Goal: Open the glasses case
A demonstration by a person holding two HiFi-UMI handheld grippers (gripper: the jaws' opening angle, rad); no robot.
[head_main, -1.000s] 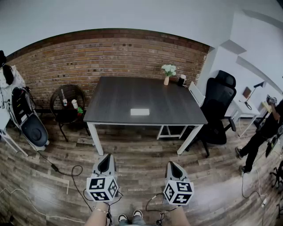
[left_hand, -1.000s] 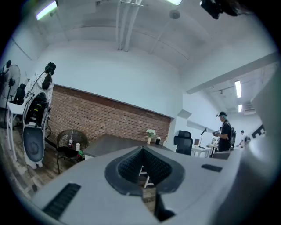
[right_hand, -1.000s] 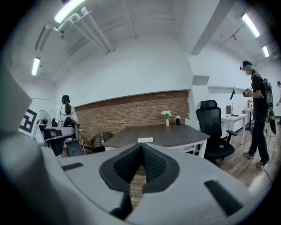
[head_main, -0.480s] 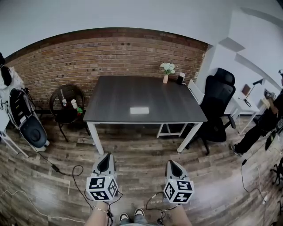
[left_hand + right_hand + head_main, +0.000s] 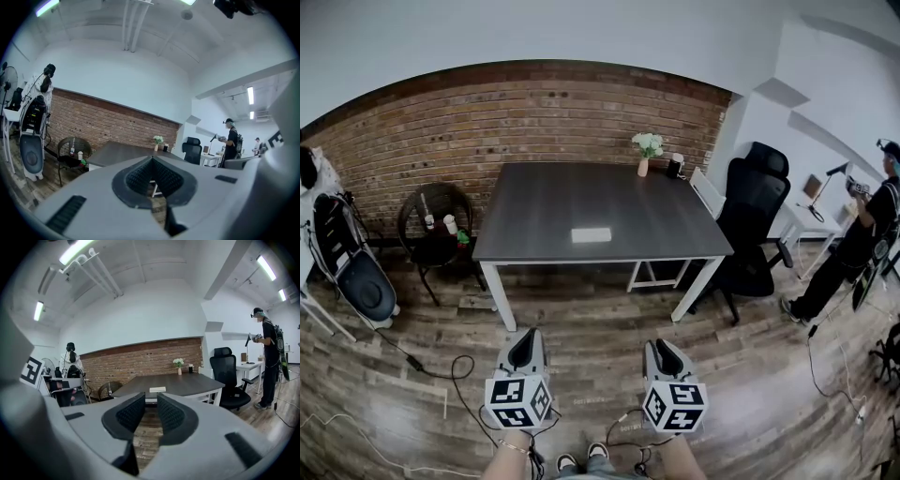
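In the head view a dark grey rectangular table [image 5: 544, 197] stands before a red brick wall [image 5: 487, 112], and the flat white oblong glasses case [image 5: 592, 235] lies on it near the front edge, about midway along, well apart from both grippers. The grey left gripper [image 5: 525, 339] and the grey right gripper [image 5: 659, 349] are held low over the wood-plank floor [image 5: 591, 319], side by side, both pointing toward the table. A small vase [image 5: 644, 164] of white flowers stands at the table's far right corner, a black office chair [image 5: 755, 220] just beside its right side, and a round dark wicker chair [image 5: 434, 225] to its left. In the left gripper view the ribbed black pads [image 5: 140, 176] are pressed together with nothing between them, the table showing beyond. In the right gripper view the jaws stand slightly apart with a narrow empty gap, and the glasses case shows above them, far off on the table, with a person [image 5: 269, 362] standing at the right
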